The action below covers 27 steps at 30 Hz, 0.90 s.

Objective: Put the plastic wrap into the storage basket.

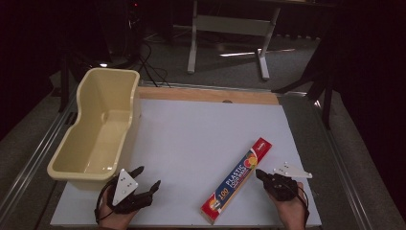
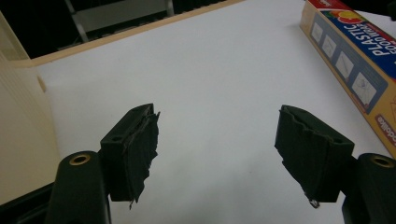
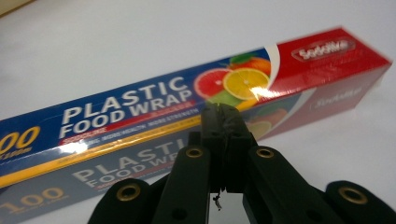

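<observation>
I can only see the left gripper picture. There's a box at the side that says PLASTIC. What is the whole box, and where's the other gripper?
Observer: It is a long plastic food wrap box, lying flat and slantwise on the white table. The right gripper sits just beside it, on its right.
Operator: Is that gripper grabbing the box?
Observer: No. In the right gripper view its jaws are pressed together with nothing between them, pointing at the box's side.
Operator: What's the yellowish wall on my left?
Observer: A cream plastic tub, empty, standing at the table's left edge, just beyond the left gripper.
</observation>
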Tool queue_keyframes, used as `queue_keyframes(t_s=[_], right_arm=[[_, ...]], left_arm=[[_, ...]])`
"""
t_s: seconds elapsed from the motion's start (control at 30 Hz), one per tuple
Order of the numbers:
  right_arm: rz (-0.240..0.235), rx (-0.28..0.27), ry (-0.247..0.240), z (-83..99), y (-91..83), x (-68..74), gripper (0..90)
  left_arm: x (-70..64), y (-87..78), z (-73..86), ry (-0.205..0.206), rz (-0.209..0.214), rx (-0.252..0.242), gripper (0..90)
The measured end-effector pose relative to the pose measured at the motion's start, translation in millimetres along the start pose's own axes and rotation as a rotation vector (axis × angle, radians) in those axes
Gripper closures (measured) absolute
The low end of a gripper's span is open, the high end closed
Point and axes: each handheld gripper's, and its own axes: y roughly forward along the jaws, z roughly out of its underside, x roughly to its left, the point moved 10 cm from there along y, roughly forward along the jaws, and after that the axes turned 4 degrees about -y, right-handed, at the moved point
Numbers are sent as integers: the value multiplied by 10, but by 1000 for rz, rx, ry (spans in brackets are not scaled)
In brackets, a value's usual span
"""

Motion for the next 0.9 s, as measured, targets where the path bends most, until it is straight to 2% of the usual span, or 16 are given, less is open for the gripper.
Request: queue_keyframes(t_s=[0.03,0.07,0.13,0.17,0.2,0.23,0.27,0.3,0.4,0.6,0.7,0.73,0.8,0.83,0.9], right_arm=[[17,39,22,44,54,-54,897],[17,39,22,44,54,-54,897],[48,103,58,135,138,-142,898],[48,103,58,135,138,-142,898],[57,130,86,175,179,-200,898],[57,130,86,175,179,-200,898],[49,144,121,199,220,-245,898],[49,144,121,199,220,-245,898],[43,152,163,205,287,-318,899],[39,150,171,115,406,-383,900],[37,160,142,21,549,-377,900],[37,160,142,21,549,-377,900],[34,164,127,-47,647,-353,900],[25,163,115,-124,756,-319,900],[18,166,111,-161,810,-300,900]], left_arm=[[-8,0,0,1,3,-1,294],[-15,0,0,3,6,-1,294],[-23,2,1,4,6,-2,295],[-26,3,-1,3,8,-4,295],[-28,3,-2,3,9,-5,295],[-26,4,0,4,8,-3,295],[-25,4,1,3,8,-3,295],[-29,3,-2,1,11,-7,295],[-39,-3,-12,5,18,-14,295],[-38,-2,-16,-1,20,-19,295],[-41,4,-19,-1,20,-19,296],[-43,3,-19,0,20,-19,296],[-45,1,-24,1,20,-23,296],[-41,1,-23,1,19,-22,297],[-40,1,-22,0,19,-22,297]])
